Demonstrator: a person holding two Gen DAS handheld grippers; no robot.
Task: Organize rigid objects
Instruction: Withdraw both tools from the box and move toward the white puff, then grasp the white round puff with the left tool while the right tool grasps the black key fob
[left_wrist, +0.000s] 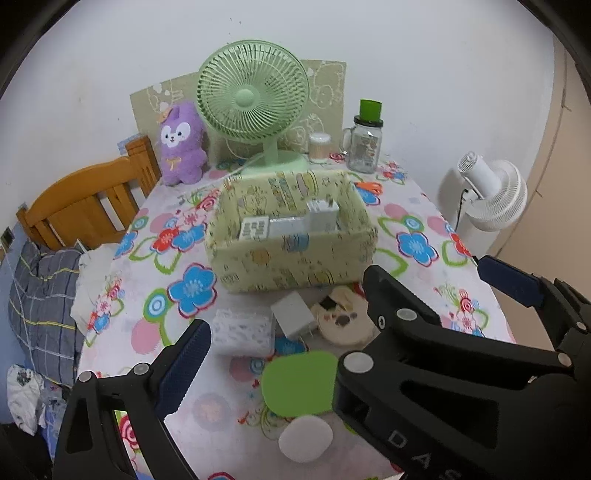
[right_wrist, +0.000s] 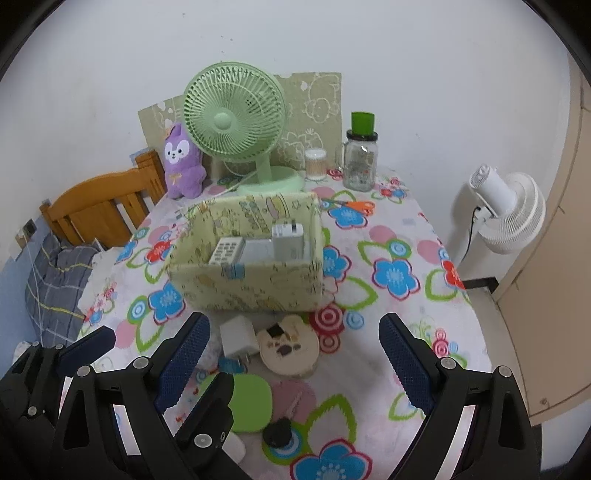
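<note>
Blue-padded jaws of both the left gripper (left_wrist: 284, 350) and right gripper (right_wrist: 295, 358) gape wide, holding nothing, low in frame above the charger (right_wrist: 238, 339) on the desk (right_wrist: 406, 236).

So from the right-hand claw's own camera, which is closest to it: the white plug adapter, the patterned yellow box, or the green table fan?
1. The white plug adapter, just ahead of the right gripper, slightly left.
2. The patterned yellow box, behind the adapter, mid-table.
3. The green table fan, farthest, at the table's back by the wall.
</note>
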